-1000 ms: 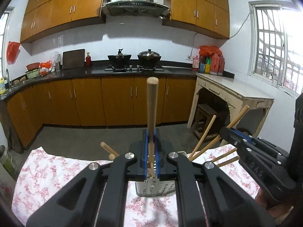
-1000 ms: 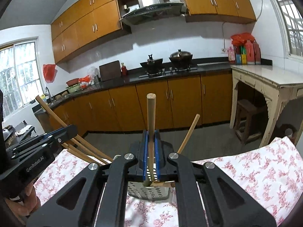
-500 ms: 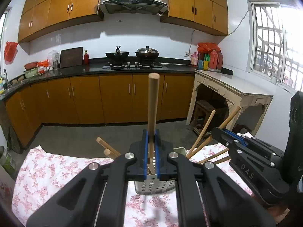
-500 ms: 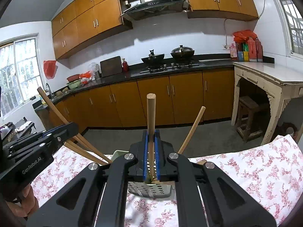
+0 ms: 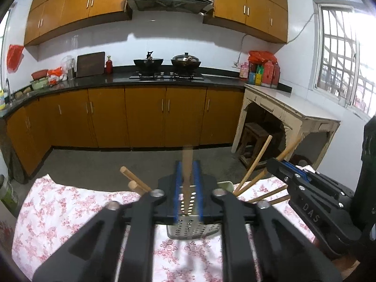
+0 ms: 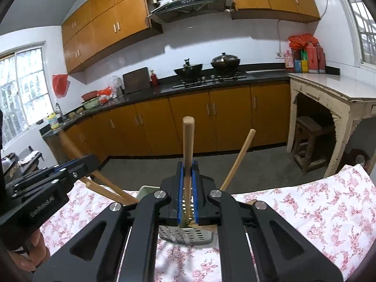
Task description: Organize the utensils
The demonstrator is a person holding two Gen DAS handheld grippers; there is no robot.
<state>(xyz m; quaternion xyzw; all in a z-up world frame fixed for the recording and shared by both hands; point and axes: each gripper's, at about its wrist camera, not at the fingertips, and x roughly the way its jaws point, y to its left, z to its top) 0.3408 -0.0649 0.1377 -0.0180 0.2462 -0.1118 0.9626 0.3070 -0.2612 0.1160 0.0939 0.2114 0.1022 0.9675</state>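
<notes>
A perforated metal utensil holder [image 5: 193, 228] stands on the floral tablecloth, with several wooden handles leaning out of it. It also shows in the right wrist view [image 6: 185, 235]. My left gripper [image 5: 187, 183] has its jaws slightly apart around a wooden-handled utensil [image 5: 187, 164] that stands low in the holder. My right gripper [image 6: 187, 188] is shut on a second wooden-handled utensil [image 6: 188, 145], held upright over the holder. Each gripper shows in the other's view, the right one [image 5: 312, 197] at right, the left one [image 6: 47, 183] at left.
The floral tablecloth [image 5: 70, 209] covers the table under both grippers. A pale green container rim [image 6: 146, 190] shows behind the holder. Beyond the table are the grey floor, wooden cabinets [image 5: 145, 117], a stove with two woks, and a cream side table [image 5: 289, 115].
The left gripper's jaws have parted and its wooden handle has dropped down into the holder; its top now sits much lower. The right gripper still holds its handle upright.
</notes>
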